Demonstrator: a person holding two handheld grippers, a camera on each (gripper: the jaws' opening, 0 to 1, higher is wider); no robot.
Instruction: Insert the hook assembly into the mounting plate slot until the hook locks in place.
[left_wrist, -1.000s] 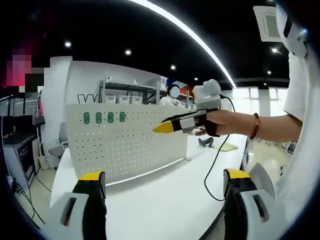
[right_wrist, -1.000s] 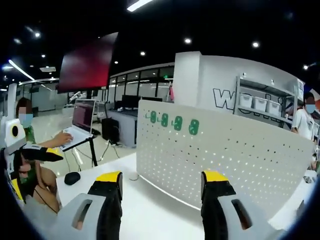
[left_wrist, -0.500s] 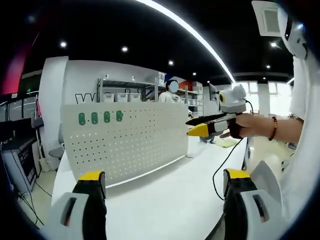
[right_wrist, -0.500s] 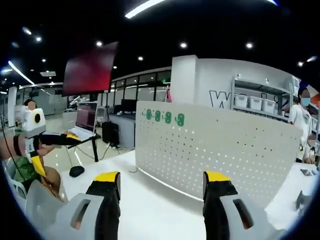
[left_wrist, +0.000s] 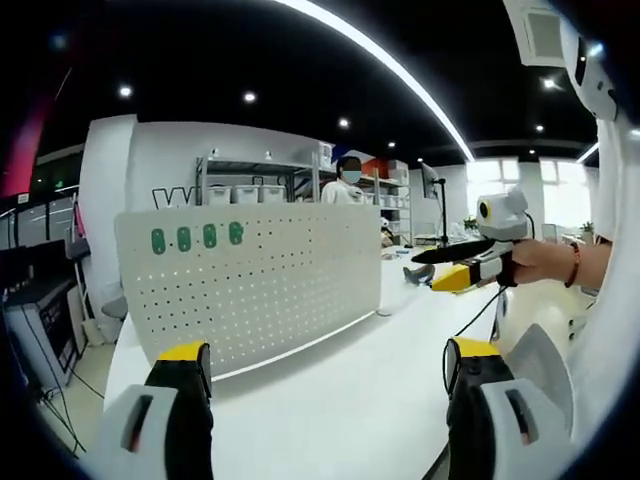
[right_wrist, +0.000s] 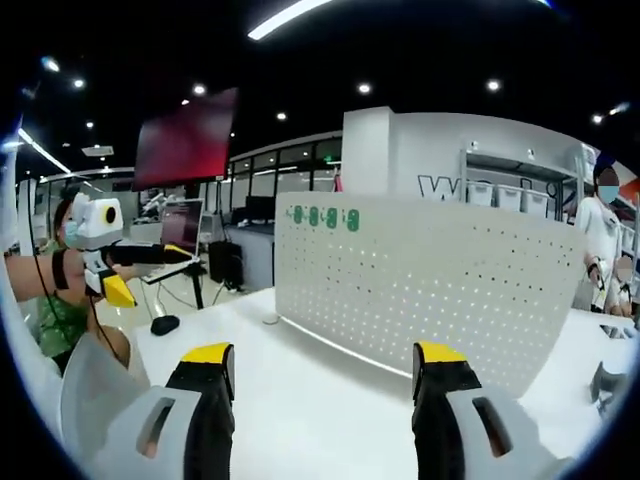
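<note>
Left gripper view: my left gripper (left_wrist: 325, 365) jaws apart, empty, over the white surface (left_wrist: 340, 385). Pegboard (left_wrist: 255, 275) stands at 11 o'clock, green hooks (left_wrist: 195, 238) top left; my right gripper (left_wrist: 470, 268) at 3.

Right gripper view: right gripper (right_wrist: 322, 368) spread, empty; left gripper (right_wrist: 125, 265) at 9; laptop (right_wrist: 180, 228), office behind.
</note>
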